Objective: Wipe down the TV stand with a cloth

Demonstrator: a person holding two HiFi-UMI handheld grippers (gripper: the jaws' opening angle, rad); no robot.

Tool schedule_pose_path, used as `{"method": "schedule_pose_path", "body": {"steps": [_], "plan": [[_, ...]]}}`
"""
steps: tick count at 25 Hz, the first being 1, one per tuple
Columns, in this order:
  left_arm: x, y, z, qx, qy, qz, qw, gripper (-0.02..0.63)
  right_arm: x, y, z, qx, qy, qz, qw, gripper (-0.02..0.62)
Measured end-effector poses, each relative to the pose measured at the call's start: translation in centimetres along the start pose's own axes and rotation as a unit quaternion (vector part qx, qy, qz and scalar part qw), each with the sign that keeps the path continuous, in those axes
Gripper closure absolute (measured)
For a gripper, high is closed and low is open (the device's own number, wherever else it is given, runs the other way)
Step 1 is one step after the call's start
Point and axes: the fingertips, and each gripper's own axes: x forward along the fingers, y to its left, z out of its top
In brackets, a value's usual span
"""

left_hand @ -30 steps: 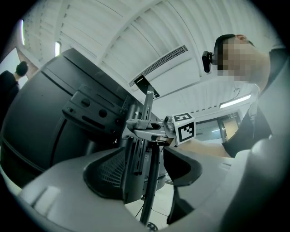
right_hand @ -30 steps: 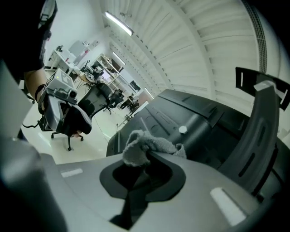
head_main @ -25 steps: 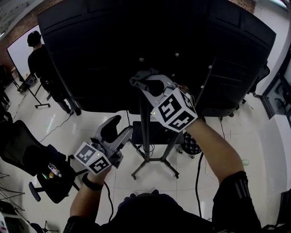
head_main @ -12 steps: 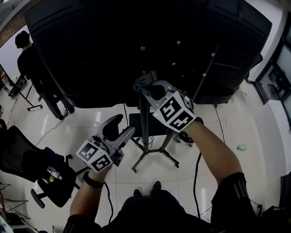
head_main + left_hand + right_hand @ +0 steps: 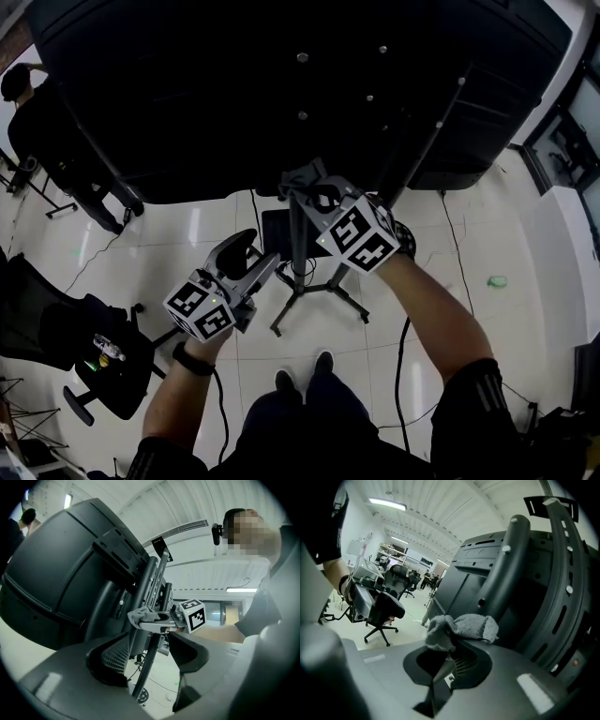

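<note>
The TV stand's black pole (image 5: 301, 253) rises from its splayed legs (image 5: 323, 302) to the back of a large black TV (image 5: 281, 94). My right gripper (image 5: 305, 185) is shut on a grey cloth (image 5: 302, 176) and holds it against the pole, near the TV's lower edge. In the right gripper view the cloth (image 5: 461, 627) bunches over the jaw tips of the right gripper (image 5: 450, 644), beside the stand's curved bracket (image 5: 501, 569). My left gripper (image 5: 249, 262) is open, low and left of the pole. In its own view the left gripper (image 5: 147, 658) shows the pole (image 5: 146, 677) between its jaws.
A person in black (image 5: 37, 122) stands at the far left. A black office chair (image 5: 94, 347) sits on the white tile floor at lower left. Cables (image 5: 405, 347) trail over the floor, and a small green object (image 5: 497, 280) lies at right. My feet (image 5: 300, 370) are just behind the stand's legs.
My right gripper has slid the cloth down the pole towards the TV's lower edge. The left gripper has stayed open beside the pole. The head view has tilted a little.
</note>
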Motion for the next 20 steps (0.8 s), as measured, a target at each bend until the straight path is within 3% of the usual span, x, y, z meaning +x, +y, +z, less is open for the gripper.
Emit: {"method": "schedule_pose_path", "body": {"steps": [8,20], "plan": [[1.0,3.0,-6.1,-0.006,0.039,-0.005,0.9992,0.314,3.2,3.7,-6.5,0.026,0.023,0.014,0.999,0.569],[1.8,7.4,-17.4,-0.051,0.081,0.003,0.9954,0.308,8.6,10.0,-18.3,0.088,0.074,0.045,0.992,0.571]]}}
